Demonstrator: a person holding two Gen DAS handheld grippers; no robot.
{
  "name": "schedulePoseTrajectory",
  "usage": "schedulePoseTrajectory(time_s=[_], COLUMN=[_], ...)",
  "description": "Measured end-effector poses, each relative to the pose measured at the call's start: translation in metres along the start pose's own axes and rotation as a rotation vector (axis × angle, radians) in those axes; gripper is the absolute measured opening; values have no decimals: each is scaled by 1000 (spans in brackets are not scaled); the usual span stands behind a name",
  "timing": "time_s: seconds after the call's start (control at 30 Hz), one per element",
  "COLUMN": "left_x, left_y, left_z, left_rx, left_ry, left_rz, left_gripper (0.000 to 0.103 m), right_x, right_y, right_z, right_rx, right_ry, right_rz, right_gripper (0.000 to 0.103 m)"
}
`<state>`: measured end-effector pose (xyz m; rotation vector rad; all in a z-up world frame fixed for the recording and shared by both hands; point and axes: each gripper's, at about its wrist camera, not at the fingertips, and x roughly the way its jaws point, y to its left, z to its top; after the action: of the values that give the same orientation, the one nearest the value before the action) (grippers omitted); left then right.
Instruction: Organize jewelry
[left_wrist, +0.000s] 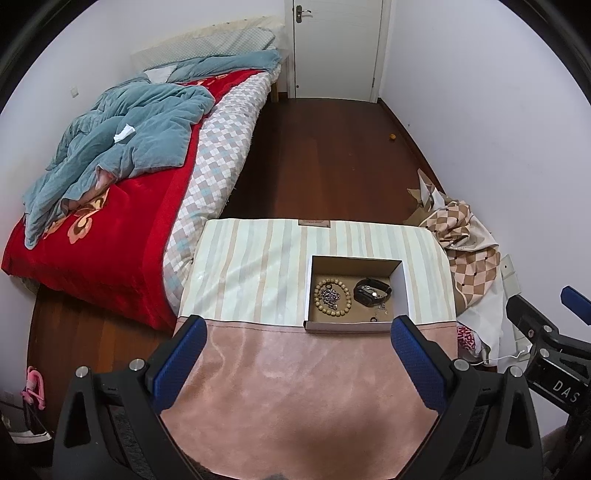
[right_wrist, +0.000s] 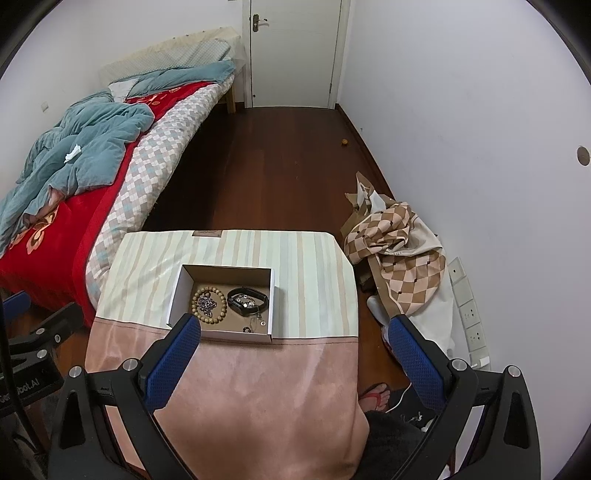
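Pink and striped cloth covers the table (left_wrist: 258, 266), and on it, toward the far right side, sits the open cardboard box (left_wrist: 404, 280) with the jewelry inside: a wooden bead bracelet (left_wrist: 345, 295) ringed around a tangle of silver chain (left_wrist: 328, 295), a black watch (left_wrist: 371, 291) beside them, and small silver pieces near the box's front wall. Left gripper (left_wrist: 299, 354) hangs over the pink near edge, jaws spread wide, nothing between them. Right gripper (right_wrist: 293, 354) hovers likewise, jaws wide apart and empty, its left blue pad just overlapping the box's (right_wrist: 177, 291) near corner. Only the left view catches the other gripper's body with white letters "DAS"; the right view alone shows a sandalled foot (right_wrist: 375, 397) on the floor, a row of wall sockets (right_wrist: 469, 317), and partial lettering ending "bot.AI". Both show the bed (left_wrist: 110, 236) at left and the heaped checkered fabric (right_wrist: 399, 243) off the table's right edge.
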<state>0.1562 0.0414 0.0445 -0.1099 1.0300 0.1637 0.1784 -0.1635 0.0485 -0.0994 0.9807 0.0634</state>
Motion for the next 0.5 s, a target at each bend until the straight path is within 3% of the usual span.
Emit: schedulePoseTrajectory(time_s=[0.5], left_x=[1], left_y=[-1], left_z=[-4], left_rx=[11], left_ry=[6], left_rz=[1], left_gripper=[102], right_x=[3], right_y=[0], right_z=[-3], right_rx=[-1], right_ry=[12], right_rz=[-1], right_gripper=[103])
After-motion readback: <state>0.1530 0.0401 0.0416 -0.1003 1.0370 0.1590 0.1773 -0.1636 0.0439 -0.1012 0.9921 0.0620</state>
